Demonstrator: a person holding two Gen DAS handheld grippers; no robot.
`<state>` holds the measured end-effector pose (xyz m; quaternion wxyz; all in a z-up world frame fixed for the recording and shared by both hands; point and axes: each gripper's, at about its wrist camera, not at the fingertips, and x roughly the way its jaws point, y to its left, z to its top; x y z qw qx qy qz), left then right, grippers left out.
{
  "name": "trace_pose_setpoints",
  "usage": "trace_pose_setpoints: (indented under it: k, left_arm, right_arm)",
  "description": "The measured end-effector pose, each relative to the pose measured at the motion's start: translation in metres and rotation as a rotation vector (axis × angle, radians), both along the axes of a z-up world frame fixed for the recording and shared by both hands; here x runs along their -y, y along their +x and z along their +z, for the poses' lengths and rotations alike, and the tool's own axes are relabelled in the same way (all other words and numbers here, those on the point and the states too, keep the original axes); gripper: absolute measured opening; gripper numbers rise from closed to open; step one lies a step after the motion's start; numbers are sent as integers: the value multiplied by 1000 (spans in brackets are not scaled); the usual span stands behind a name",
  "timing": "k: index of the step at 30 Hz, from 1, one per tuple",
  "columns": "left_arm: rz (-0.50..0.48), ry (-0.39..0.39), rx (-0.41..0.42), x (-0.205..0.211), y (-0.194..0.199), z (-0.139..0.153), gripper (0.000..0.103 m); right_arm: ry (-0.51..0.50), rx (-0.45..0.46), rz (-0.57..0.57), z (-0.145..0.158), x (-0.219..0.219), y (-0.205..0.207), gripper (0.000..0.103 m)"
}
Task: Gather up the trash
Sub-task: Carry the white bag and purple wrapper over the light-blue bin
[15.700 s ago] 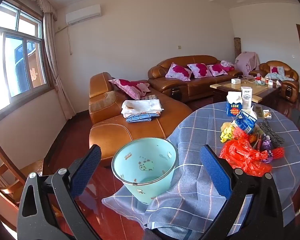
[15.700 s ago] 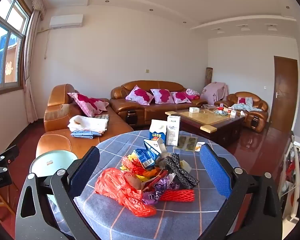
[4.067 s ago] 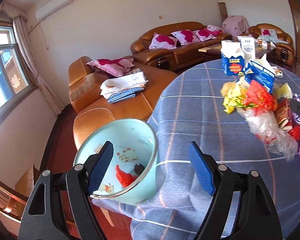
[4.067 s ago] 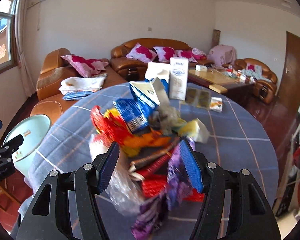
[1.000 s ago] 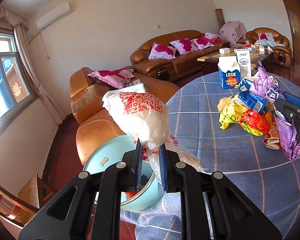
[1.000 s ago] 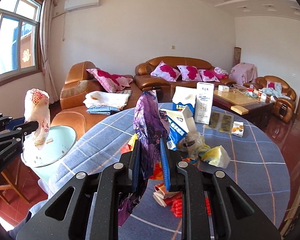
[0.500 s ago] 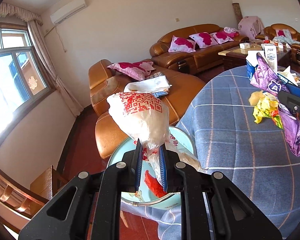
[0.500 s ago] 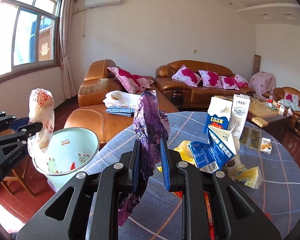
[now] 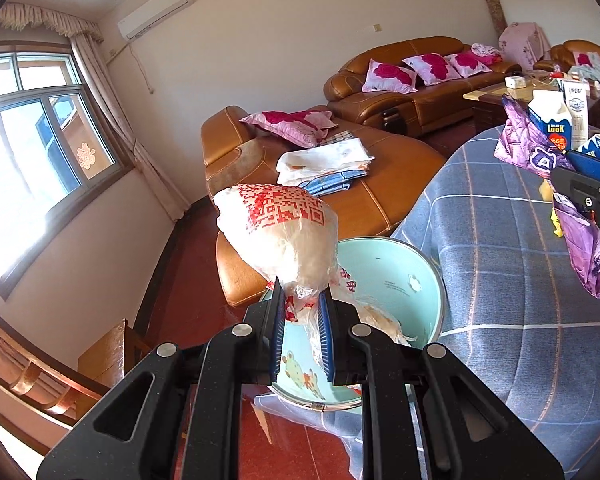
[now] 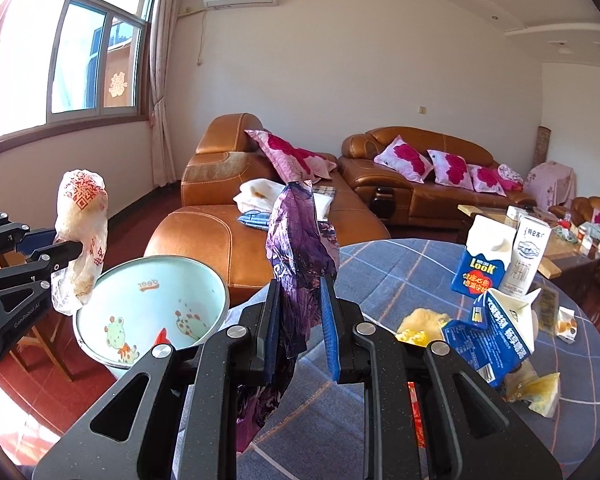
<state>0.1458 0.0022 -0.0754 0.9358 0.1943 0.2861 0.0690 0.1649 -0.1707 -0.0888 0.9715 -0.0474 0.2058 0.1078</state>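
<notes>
Holding red scrap, pale bin [image 10: 152, 312] (rim beside table [image 10: 380, 280])

Two grippers show: the left gripper [image 9: 302, 334] and the right gripper [image 10: 300, 320], each with one piece of trash pinched between its jaws: one white plastic bag [image 9: 278, 236] with red print and one purple wrapper [image 10: 300, 240]. One pale green bin [image 10: 152, 308] sits below the left jaws. On the surface [image 10: 400, 272] right of the right jaws stand two upright cartons [image 10: 485, 256] and one crushed blue carton [image 10: 488, 332]. Four pink cushions [image 10: 400, 158] lie beyond.
</notes>
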Motion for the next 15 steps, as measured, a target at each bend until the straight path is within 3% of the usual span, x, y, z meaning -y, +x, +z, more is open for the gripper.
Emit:
trace_pose_setpoints:
  k: [15]
  left_arm:
    - [60, 30, -16, -19, 11, -7, 15]
  right_arm:
    - [-22, 6, 84, -3, -31, 22, 20]
